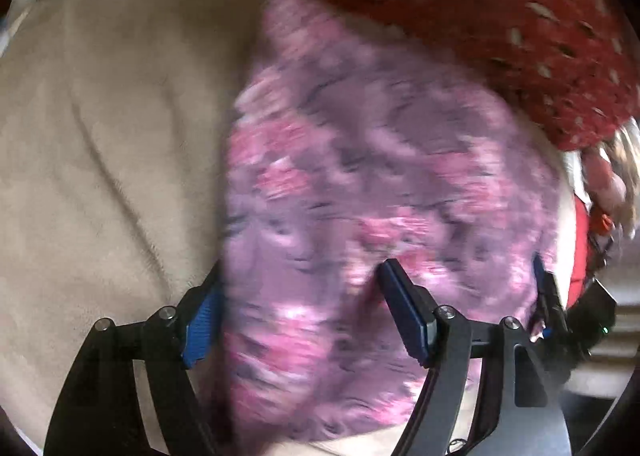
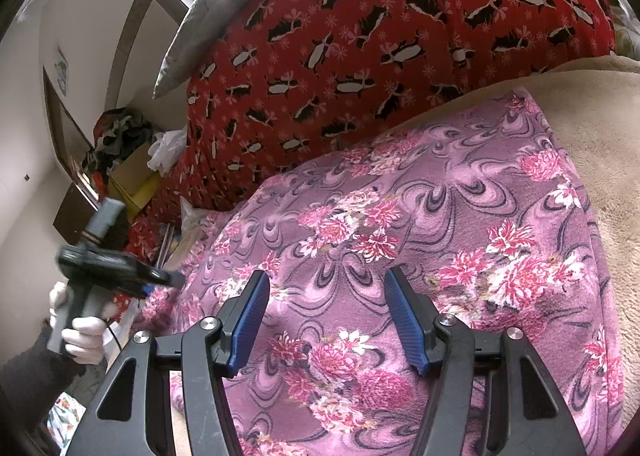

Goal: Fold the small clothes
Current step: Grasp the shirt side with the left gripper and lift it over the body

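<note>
Right tool (image 2: 324,316): blue pads apart, hovering over purple floral cloth (image 2: 400,240), nothing between them. Cloth spreads flat on beige blanket (image 2: 612,160), filling view from 6 to 2 o'clock. Red penguin-print fabric (image 2: 360,36) at 12 o'clock, touching cloth's far edge. Left tool (image 2: 120,268) at 9 o'clock in white-gloved hand (image 2: 82,332), blurred, at cloth's edge. Left wrist view: left tool (image 1: 296,312) pads apart, cloth (image 1: 380,176) blurred, lying between and over them; grip not discernible. No readable writing anywhere.
</note>
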`<state>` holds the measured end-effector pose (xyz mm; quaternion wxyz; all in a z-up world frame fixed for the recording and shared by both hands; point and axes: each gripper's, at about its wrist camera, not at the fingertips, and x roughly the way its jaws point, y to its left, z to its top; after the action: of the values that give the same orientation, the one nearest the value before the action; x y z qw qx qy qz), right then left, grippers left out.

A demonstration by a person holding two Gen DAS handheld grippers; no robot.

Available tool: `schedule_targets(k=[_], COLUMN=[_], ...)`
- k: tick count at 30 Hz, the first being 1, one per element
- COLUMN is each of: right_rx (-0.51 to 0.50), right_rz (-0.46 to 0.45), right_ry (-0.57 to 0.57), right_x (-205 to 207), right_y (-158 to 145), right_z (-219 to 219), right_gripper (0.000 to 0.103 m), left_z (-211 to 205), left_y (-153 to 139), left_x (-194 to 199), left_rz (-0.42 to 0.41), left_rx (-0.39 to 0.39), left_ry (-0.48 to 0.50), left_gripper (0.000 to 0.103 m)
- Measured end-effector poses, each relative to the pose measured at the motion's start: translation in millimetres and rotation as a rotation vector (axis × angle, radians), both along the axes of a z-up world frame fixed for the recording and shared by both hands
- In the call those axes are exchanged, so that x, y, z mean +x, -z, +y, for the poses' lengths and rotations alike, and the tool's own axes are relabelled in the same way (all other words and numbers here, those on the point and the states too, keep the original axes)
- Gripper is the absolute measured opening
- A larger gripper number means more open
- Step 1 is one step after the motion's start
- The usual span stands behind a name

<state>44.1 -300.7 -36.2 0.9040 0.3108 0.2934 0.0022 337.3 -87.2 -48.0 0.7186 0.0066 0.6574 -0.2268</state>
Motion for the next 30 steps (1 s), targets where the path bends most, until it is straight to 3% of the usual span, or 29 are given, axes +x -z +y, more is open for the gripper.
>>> schedule_targets(k=[4, 6, 8, 12, 15, 17, 18, 19, 21, 25, 30], right_rx=[0.004, 0.005, 0.005, -0.006, -0.016, -0.1, -0.14, -0.187, -0.324, -0.311, -0.283], right_rz=[-0.004, -0.004, -0.001, 0.089, 0.021, 0.081, 0.19, 0.236, 0.238, 0.22, 0.2], right_ry=[0.001, 0.002, 0.003, 0.013, 0.038, 0.036, 0.009, -0.024, -0.067, -0.08, 0.064], right_x=[-1.1, -1.0, -0.8, 12.6, 15.2, 28.7, 42.5, 49.4, 52.0, 33.6, -12.9], right_y=[0.4, 0.1, 0.1, -12.7, -33.1, -31.9, -18.1, -11.1, -21.0, -33.3, -41.8], right_z=[-0.1, 0.2, 0.1, 1.4, 1.3, 8.4, 13.4, 19.3, 37.8, 35.3, -3.7], right_gripper=[0.062, 0.062, 0.062, 0.063, 0.063, 0.07, 0.074, 0.074, 0.074, 0.074, 0.073], left_z=[0.5, -8.1, -19.2, -26.1, -23.4, -19.3, -21.7, -19.8, -26.1, -27.6, -53.8], left_y=[-2.9, -9.2, -19.7, -45.4, -56.6, -54.9, -53.3, -51.3, -51.8, -69.1, -92.7], left_x=[-6.4, -15.1, -25.7, -34.5, -33.6, -27.6, -26.7, -24.6, -26.5, -38.6, -55.7], left_rz=[0.009, 0.009, -0.031, -0.071, -0.074, -0.04, -0.024, -0.003, 0.008, 0.003, -0.015], left_rx=[-0.079, -0.099, -0.084, -0.144, -0.202, -0.246, -0.259, -0.278, -0.302, -0.354, -0.387], left_ry=[0.008, 0.044, 0.087, 0.09, 0.057, 0.007, -0.016, -0.05, -0.079, -0.099, -0.066], left_gripper=[0.072, 0.029, 0.015, 0.013, 0.013, 0.013, 0.013, 0.013, 0.013, 0.013, 0.013])
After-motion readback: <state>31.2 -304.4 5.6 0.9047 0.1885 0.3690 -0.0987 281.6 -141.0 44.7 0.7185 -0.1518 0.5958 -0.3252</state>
